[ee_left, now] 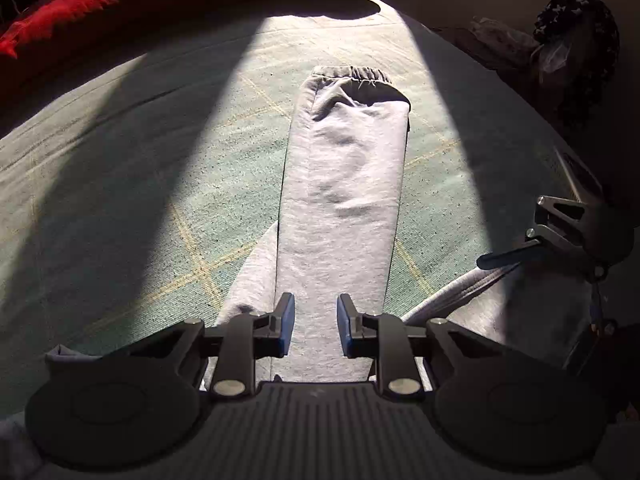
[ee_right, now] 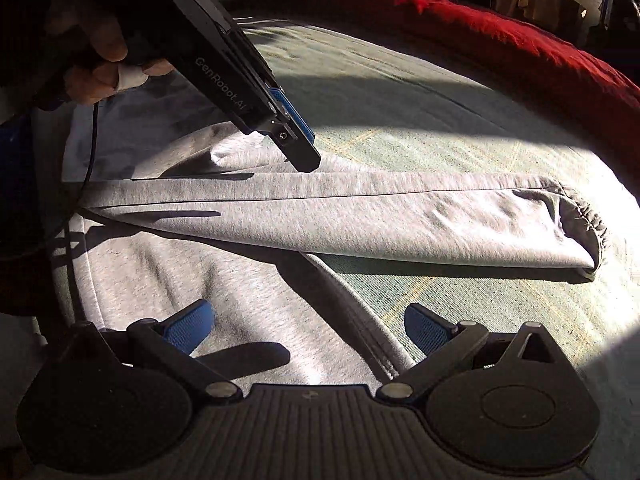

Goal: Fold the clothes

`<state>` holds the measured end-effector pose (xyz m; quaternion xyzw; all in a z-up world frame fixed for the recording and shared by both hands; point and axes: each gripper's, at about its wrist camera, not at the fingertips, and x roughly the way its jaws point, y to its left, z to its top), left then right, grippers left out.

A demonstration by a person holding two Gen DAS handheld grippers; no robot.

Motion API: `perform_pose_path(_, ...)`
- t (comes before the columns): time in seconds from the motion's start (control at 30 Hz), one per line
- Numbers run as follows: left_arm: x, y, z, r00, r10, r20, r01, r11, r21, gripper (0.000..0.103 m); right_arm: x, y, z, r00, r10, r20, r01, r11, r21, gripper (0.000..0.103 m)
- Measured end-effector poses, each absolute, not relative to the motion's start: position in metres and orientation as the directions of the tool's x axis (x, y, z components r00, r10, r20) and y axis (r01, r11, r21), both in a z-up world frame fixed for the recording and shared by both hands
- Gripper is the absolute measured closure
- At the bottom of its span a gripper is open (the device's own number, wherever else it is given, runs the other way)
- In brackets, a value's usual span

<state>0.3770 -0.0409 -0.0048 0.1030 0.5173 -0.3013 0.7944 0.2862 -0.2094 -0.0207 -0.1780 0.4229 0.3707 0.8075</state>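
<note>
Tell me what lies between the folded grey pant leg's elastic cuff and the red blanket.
Only bare green bedcover, part sunlit and part shadowed, lies between the cuff and the red blanket. The left wrist view shows it best; the right wrist view agrees.

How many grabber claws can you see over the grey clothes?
2. The left gripper is above the grey sweatpants' folded leg; the right gripper is near the waist.
</note>
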Motion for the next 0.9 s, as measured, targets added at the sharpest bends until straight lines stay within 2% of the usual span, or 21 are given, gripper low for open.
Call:
perform_pose_path(0.2, 0.403, -0.055, -0.024, 0.246, -0.326, -0.913, 0.609, 0.785, -0.116, 0.082, 0.294, -0.242, -0.024, 0.405, 0.413, -0.816, -0.654, 0.755, 0.057, 0.0)
perform_pose_path(0.33, 0.414, -0.059, -0.034, 0.192, -0.326, -0.926, 0.602, 0.784, -0.151, 0.082, 0.301, -0.255, -0.029, 0.422, 0.398, -0.815, -0.603, 0.794, 0.075, 0.0)
perform_pose_path(0.63, 0.44, -0.06, -0.038, 0.125, -0.453, -0.883, 0.581, 0.754, -0.305, 0.082, 0.314, -0.263, -0.029, 0.437, 0.399, -0.806, -0.567, 0.818, 0.098, 0.0)
perform_pose_path(0.8, 0.453, -0.064, -0.045, 0.09, -0.489, -0.868, 0.588, 0.73, -0.35, 0.082, 0.323, -0.271, -0.029, 0.437, 0.401, -0.805, -0.517, 0.844, 0.14, 0.0)
perform_pose_path(0.83, 0.453, -0.066, -0.045, 0.094, -0.487, -0.869, 0.597, 0.725, -0.342, 0.083, 0.324, -0.272, -0.029, 0.439, 0.398, -0.806, -0.51, 0.848, 0.141, 0.0)
perform_pose_path(0.87, 0.453, -0.067, -0.044, 0.097, -0.485, -0.869, 0.607, 0.721, -0.334, 0.092, 0.324, -0.273, -0.029, 0.44, 0.394, -0.807, -0.503, 0.853, 0.142, 0.0)
perform_pose_path(0.9, 0.452, -0.067, -0.043, 0.1, -0.488, -0.867, 0.614, 0.716, -0.332, 0.097, 0.325, -0.274, -0.028, 0.441, 0.392, -0.808, -0.498, 0.855, 0.143, 0.0)
